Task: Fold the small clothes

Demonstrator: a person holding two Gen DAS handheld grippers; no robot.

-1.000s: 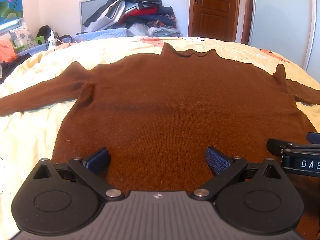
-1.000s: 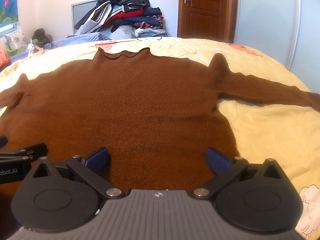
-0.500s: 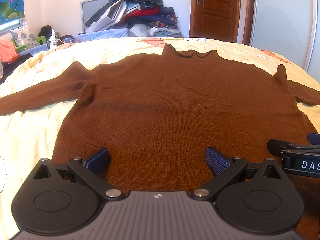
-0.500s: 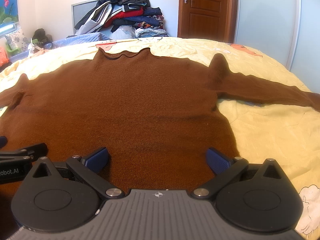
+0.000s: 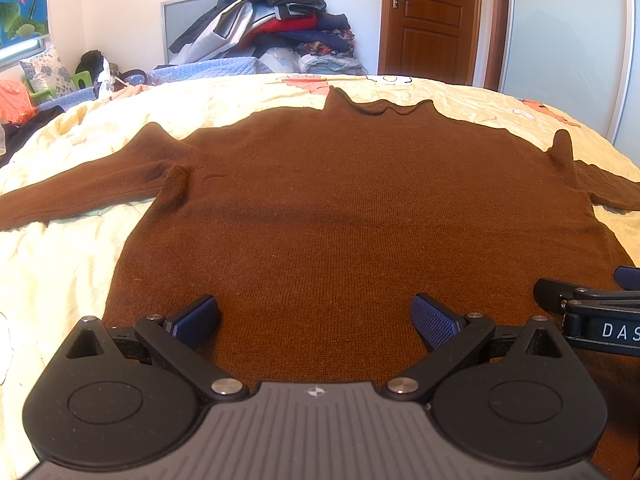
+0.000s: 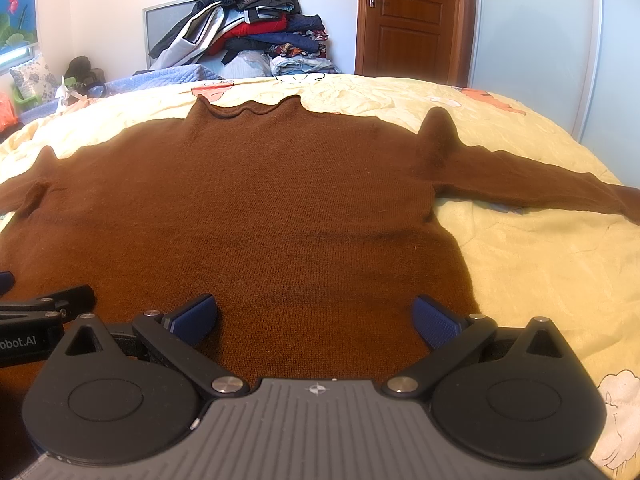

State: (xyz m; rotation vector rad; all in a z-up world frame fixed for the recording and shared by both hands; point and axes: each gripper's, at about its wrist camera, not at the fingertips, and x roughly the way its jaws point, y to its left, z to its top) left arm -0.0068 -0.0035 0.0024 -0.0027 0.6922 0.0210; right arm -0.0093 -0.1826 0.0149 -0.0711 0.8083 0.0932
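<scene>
Bedroom, left wrist view: yellow cartoon-print bedspread covers the bed, white walls, wooden door at the back, frosted wardrobe panel to its right. Clothes pile is stacked against the far wall, with a floral cushion and lotus picture far left. Brown sweater lies flat on the bedspread, collar away from me, sleeves out to both sides. My left gripper hovers over the hem with its blue pads spread wide, nothing between them. Right gripper's tip pokes in at the right edge.

Right wrist view: same room, door and clothes pile behind the bed. Sweater fills the middle, one sleeve running off over the bedspread to the right. My right gripper sits above the hem near the sweater's right side, pads wide apart, holding nothing. Left gripper shows at the left edge; can't tell its state from here.
</scene>
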